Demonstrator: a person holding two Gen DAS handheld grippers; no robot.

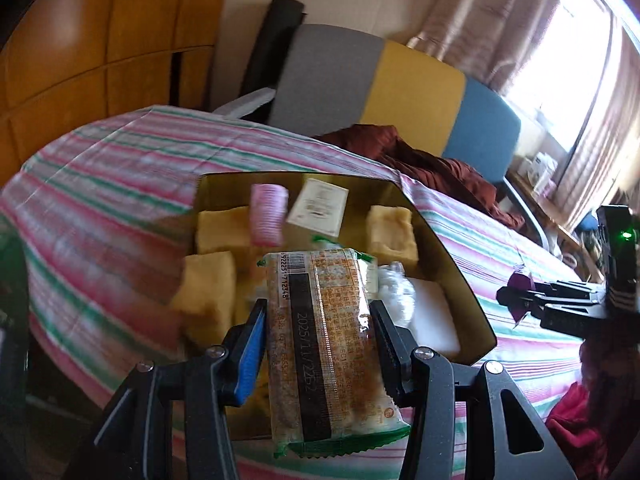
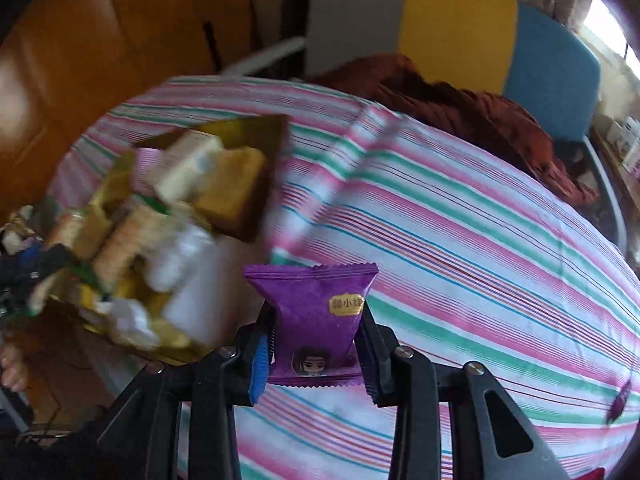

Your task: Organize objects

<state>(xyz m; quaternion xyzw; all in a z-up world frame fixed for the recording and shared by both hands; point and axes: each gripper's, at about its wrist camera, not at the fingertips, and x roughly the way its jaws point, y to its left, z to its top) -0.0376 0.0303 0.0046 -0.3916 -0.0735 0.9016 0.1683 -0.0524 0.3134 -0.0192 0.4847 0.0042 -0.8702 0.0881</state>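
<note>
While left fingers clamp a cracker pack — right fingers pinch a (purple) sachet.

Clear-wrapped cracker packet: upright, clamped above gold tray holding yellow blocks. Purple snack packet: upright, clamped over striped cloth, right of tray.

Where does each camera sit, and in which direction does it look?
Left wrist: on the left gripper, looking along its fingers at the gold box ahead; own fingers clamp a cracker pack; the right gripper shows at far right.
Right wrist: on the right gripper, looking across the striped cloth; own fingers clamp a purple packet; the box lies to the left.
Shared: box, cloth, the colour-block chair.
</note>
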